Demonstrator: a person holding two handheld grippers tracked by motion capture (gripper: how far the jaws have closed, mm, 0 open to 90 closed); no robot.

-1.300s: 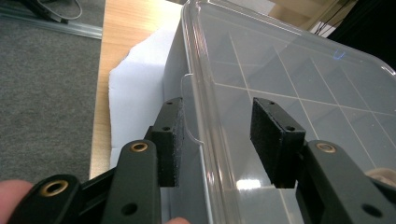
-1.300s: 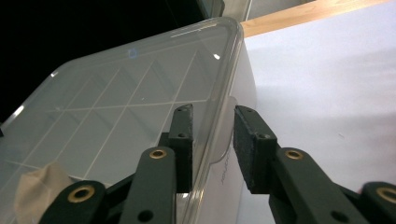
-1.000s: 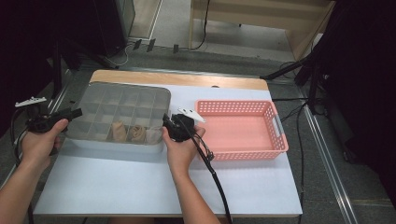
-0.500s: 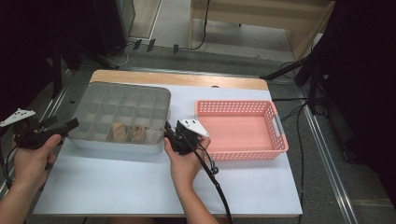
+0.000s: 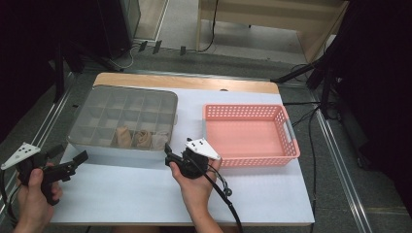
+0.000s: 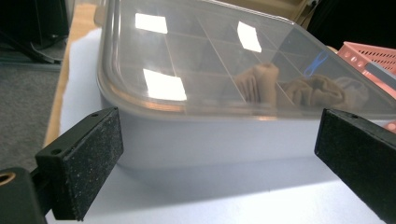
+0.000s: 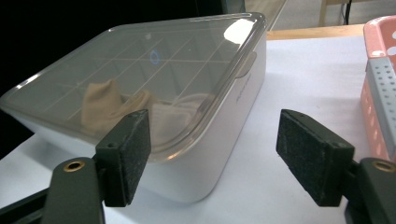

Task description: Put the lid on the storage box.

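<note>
A grey compartment box point(image 5: 124, 119) with a translucent lid lies closed at the table's left. Through the lid I see rolled beige cloths point(image 5: 132, 138) point(image 6: 264, 81) point(image 7: 105, 107) and a whitish one point(image 5: 159, 141) in its near row. My left gripper point(image 5: 68, 154) point(image 6: 219, 158) is off the box's near left corner, apart from it. My right gripper point(image 5: 168, 154) point(image 7: 219, 154) is just before the box's near right corner. The jaws of both have just been opening and stand wide, with nothing between them.
A pink slotted basket point(image 5: 284, 121) point(image 7: 380, 88) stands right of the box with nothing in it. White table surface point(image 5: 131, 194) lies bare in front of the box. The right gripper's cable point(image 5: 228, 204) trails to the near edge.
Both hands drew back from the box toward the near edge, the left also further left. Both pairs of jaws spread wider.
</note>
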